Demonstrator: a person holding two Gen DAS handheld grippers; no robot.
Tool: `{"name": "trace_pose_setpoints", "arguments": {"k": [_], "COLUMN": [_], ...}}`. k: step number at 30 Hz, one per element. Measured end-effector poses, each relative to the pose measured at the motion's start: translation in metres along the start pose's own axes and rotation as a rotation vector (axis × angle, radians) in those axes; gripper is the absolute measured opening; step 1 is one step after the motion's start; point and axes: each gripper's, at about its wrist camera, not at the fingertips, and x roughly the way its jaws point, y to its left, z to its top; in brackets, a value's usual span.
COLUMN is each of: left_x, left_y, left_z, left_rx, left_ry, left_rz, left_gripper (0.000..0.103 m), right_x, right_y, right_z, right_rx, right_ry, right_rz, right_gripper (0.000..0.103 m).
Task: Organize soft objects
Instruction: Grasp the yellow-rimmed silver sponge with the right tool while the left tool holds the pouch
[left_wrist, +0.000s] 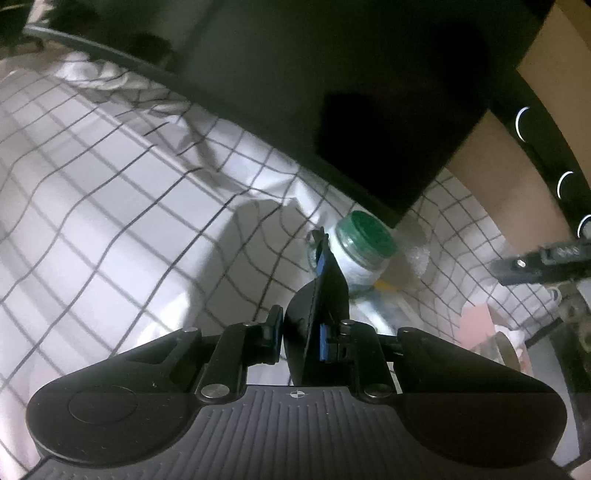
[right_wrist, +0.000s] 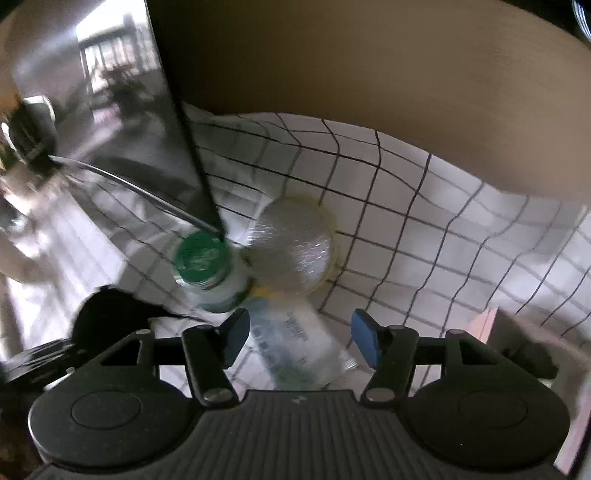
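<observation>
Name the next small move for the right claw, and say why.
Probably lower the right claw onto the clear packet on the checked cloth. Its jaws stand open and empty right over the packet. The left claw is already shut on a black piece, so it looks occupied.

Ahead of the right gripper (right_wrist: 299, 334) at twelve o'clock a jar (right_wrist: 207, 269) and foil lid (right_wrist: 295, 245) block passage, while checked cloth (right_wrist: 443, 229) lies bare at two o'clock.
</observation>
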Motion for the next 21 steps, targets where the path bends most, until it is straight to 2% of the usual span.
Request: {"name": "trace_pose_setpoints", "arguments": {"k": [4, 6, 7, 9, 12, 18, 20, 21], "left_x": [-0.004, -0.01, -0.015, -0.02, -0.023, -0.015, -0.01, -0.008], "left_y": [0.006, 0.004, 0.005, 0.002, -0.001, -0.009, -0.011, -0.012], "left_z": [-0.01, -0.018, -0.021, -0.026, -0.03, -0.036, -0.038, -0.039], "left_rx": [-0.039, -0.05, -0.051, -0.05, -0.059, -0.068, -0.072, -0.076], "left_ry": [0.013, 0.021, 0.023, 0.028, 0.025, 0.052, 0.061, 0.065], "left_rz": [0.0, -0.003, -0.004, 0.007, 0.036, 0.036, 0.028, 0.025], "left_gripper": [0.021, 0.021, 0.021, 0.021, 0.021, 0.021, 0.021, 0.021], "right_x": [0.031, 0.047, 0.056, 0.07, 0.093, 0.119, 0.116, 0.113], "right_y": [-0.003, -0.002, 0.001, 0.001, -0.011, -0.019, -0.028, -0.032], "right_z": [0.026, 0.038, 0.047, 0.059, 0.074, 0.073, 0.069, 0.067], "right_rx": [0.075, 0.018, -0.054, -0.12, -0.076, -0.08, -0.048, -0.026], "right_ry": [0.042, 0.051, 0.046, 0.035, 0.04, 0.066, 0.077, 0.087], "right_rz": [0.007, 0.023, 0.017, -0.005, 0.052, 0.078, 0.123, 0.159], "right_gripper": [0.061, 0.061, 0.061, 0.061, 0.061, 0.061, 0.052, 0.041]}}
